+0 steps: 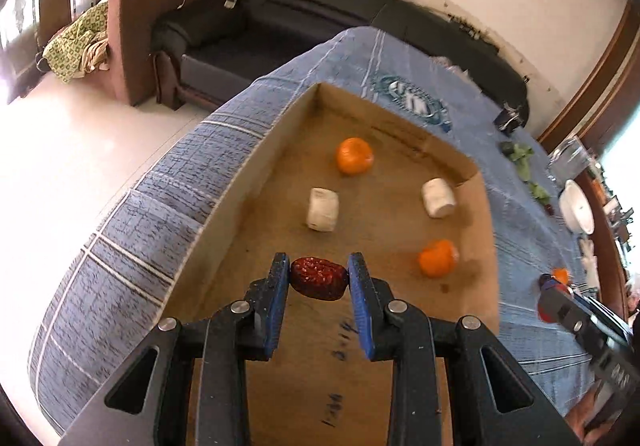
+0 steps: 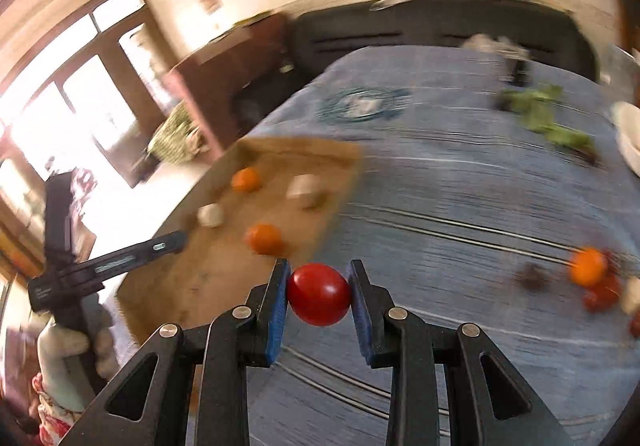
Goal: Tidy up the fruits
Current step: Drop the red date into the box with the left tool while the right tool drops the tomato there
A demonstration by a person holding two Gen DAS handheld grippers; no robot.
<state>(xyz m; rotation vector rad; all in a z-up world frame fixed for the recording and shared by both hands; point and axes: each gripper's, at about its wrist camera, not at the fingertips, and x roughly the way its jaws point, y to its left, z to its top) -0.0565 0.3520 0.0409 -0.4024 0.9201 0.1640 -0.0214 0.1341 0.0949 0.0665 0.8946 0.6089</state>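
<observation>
Left tongs [image 1: 319, 278] clamped on a wrinkled red date [image 1: 318, 278] over the cardboard tray [image 1: 248, 166]. Right tongs [image 2: 319, 294] clamped on a tomato [image 2: 319, 294] above the blue-clothed bench [image 2: 460, 206].

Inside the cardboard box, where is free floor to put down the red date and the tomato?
The near part of the cardboard box, below the left gripper holding the red date, is bare. A smaller free patch lies between the two white rolls. The far half, around the oranges, is crowded.
</observation>
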